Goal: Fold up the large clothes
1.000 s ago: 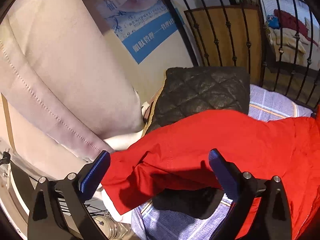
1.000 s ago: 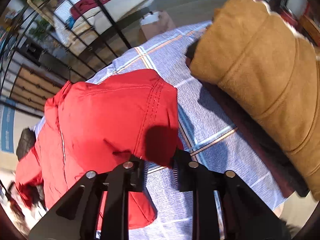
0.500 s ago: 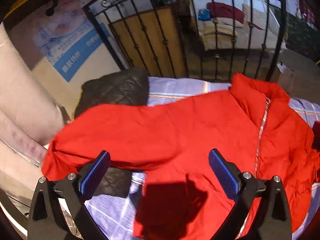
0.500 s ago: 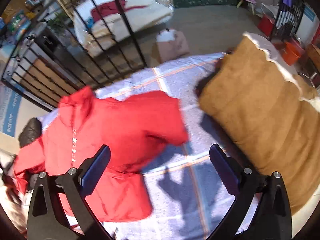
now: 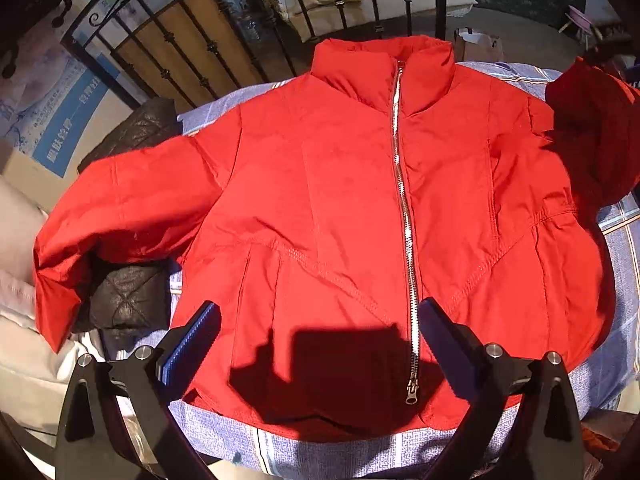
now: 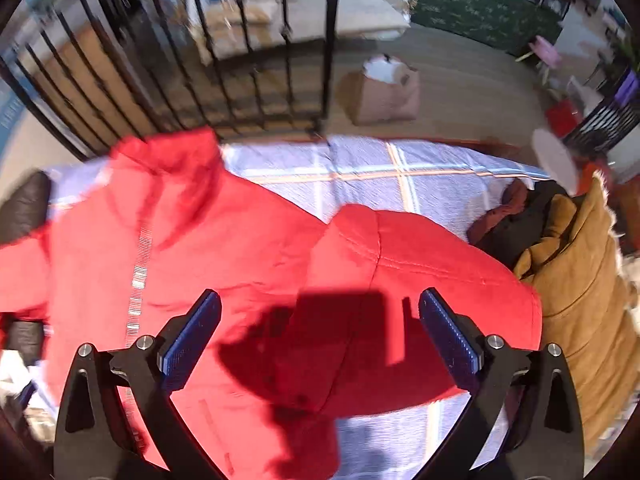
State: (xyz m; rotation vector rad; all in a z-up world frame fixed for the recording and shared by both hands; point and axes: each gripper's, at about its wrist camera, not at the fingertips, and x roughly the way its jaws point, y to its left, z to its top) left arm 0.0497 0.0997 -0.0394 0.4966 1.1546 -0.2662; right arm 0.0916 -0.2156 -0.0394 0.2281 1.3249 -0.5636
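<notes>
The jacket (image 5: 328, 208) is laid flat, both hand-held grippers (image 5: 316, 344) (image 6: 318, 340) are held apart and empty, so a sleeve (image 5: 120, 204) is to be gripped next.

blue wall poster (image 5: 60, 128), white chars, too blurry to read

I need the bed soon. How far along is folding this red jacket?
Done: the red jacket lies face up on the plaid sheet, zipper closed. In hand: nothing; the left tool and right tool hover open above it. Left: both sleeves spread out, no fold made yet.
</notes>
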